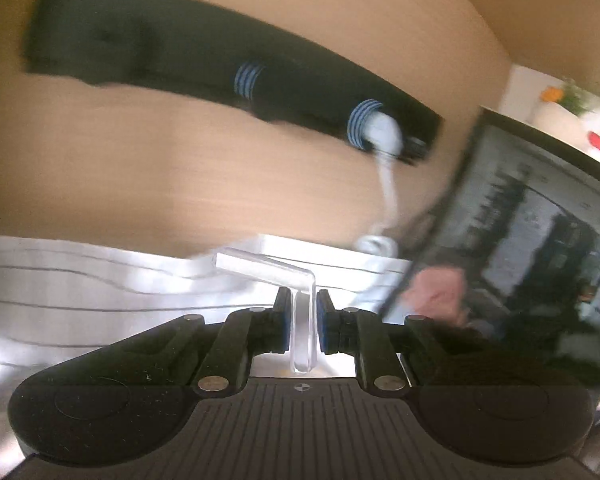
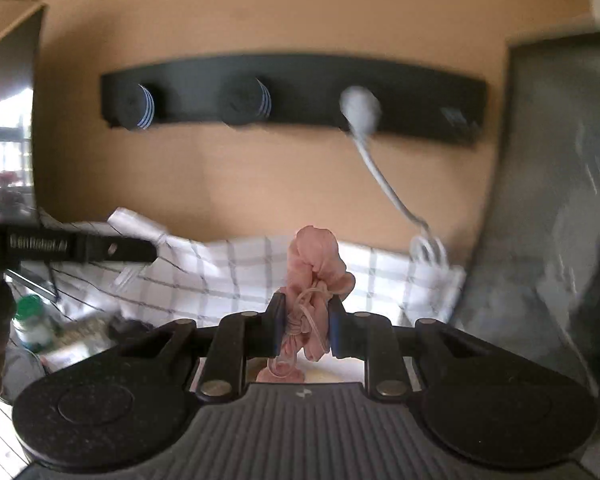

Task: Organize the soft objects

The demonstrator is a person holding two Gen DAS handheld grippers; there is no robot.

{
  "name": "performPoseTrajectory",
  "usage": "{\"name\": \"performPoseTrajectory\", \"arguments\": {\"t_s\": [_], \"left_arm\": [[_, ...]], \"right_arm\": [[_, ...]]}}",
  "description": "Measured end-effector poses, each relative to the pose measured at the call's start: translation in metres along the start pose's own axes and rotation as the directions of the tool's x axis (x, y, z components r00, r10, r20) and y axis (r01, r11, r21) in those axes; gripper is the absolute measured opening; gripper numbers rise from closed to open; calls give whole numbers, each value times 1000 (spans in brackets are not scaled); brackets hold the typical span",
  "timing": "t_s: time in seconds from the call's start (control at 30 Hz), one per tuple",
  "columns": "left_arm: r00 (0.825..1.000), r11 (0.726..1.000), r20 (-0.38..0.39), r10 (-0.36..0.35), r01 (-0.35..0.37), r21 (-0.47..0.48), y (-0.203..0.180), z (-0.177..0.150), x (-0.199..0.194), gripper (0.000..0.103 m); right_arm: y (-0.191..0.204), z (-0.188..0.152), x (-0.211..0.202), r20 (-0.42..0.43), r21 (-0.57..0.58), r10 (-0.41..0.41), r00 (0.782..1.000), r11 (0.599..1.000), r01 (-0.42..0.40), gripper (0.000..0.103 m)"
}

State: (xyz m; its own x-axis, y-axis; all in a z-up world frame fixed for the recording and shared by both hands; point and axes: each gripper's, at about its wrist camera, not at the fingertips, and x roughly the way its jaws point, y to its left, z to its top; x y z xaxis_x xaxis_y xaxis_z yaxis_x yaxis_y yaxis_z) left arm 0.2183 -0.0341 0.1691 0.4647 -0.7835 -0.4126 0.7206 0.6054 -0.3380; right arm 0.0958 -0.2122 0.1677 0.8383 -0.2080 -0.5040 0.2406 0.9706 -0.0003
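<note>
My left gripper (image 1: 303, 300) is shut on a clear, L-bent plastic piece (image 1: 300, 280) that lies against a white checked cloth (image 1: 80, 292). A white cord (image 1: 388, 184) runs from the cloth up to a peg of the black peg rail (image 1: 188, 56) on the tan wall. My right gripper (image 2: 306, 308) is shut on a bunched pink fabric piece (image 2: 314, 256) with a thin cord wound round it. In the right wrist view the checked cloth (image 2: 228, 268) hangs behind it, and the left gripper (image 2: 80, 246) reaches in from the left. The cord's white loop (image 2: 358, 110) sits on the third peg of the rail (image 2: 292, 76).
Two bare pegs with blue stripes (image 2: 140, 106) stick out of the rail. A dark framed panel (image 2: 560, 200) stands close on the right, also seen as the panel (image 1: 520, 220). Small clutter, including a green-lidded jar (image 2: 30, 316), lies low at the left.
</note>
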Motion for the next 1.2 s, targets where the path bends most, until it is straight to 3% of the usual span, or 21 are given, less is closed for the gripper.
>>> {"name": "performPoseTrajectory", "arguments": {"t_s": [0.07, 0.1, 0.13, 0.17, 0.27, 0.37, 0.57, 0.73, 0.9, 1.0, 1.13, 1.2], "left_arm": [[997, 998, -33, -64, 63, -32, -6, -3, 18, 16], [994, 995, -70, -82, 78, -57, -7, -6, 29, 16], [989, 995, -130, -75, 65, -77, -8, -9, 44, 17], [982, 996, -183, -41, 27, -81, -9, -13, 55, 17], [963, 994, -254, 85, -99, -42, -11, -32, 84, 18], [963, 991, -257, 78, -104, -88, -5, -42, 84, 18], [983, 987, -168, 69, -91, -129, 2, -50, 34, 18], [979, 978, -160, 123, -148, -149, 18, -72, -22, 18], [964, 946, -150, 219, -248, -210, 55, -110, -83, 18], [936, 906, -158, 315, -347, -243, 83, -135, -118, 18], [836, 798, -207, 507, -547, -253, 119, -163, -157, 18], [813, 753, -219, 539, -582, -307, 136, -174, -177, 18]], "right_arm": [[-11, -12, 6, -34, 25, 1, 999, 1000, -1, 28], [-12, -20, 9, -48, 37, 9, 999, 999, -8, 38], [-13, -27, 9, -57, 43, 11, 998, 999, -9, 51], [-13, -34, 8, -60, 43, 8, 998, 999, -5, 56], [-10, -51, 2, -76, 16, 9, 997, 1000, -8, 59], [-6, -67, -6, -98, -13, 13, 995, 1000, -14, 61], [3, -95, -13, -193, -43, 48, 980, 997, -57, 65], [22, -113, -13, -280, -31, 96, 955, 994, -109, 65], [60, -121, -12, -305, -50, 165, 938, 981, -189, 65], [92, -124, -11, -315, -97, 207, 926, 964, -249, 66], [135, -128, -9, -329, -155, 268, 905, 930, -332, 67], [157, -130, -9, -335, -192, 289, 897, 911, -366, 67]]}}
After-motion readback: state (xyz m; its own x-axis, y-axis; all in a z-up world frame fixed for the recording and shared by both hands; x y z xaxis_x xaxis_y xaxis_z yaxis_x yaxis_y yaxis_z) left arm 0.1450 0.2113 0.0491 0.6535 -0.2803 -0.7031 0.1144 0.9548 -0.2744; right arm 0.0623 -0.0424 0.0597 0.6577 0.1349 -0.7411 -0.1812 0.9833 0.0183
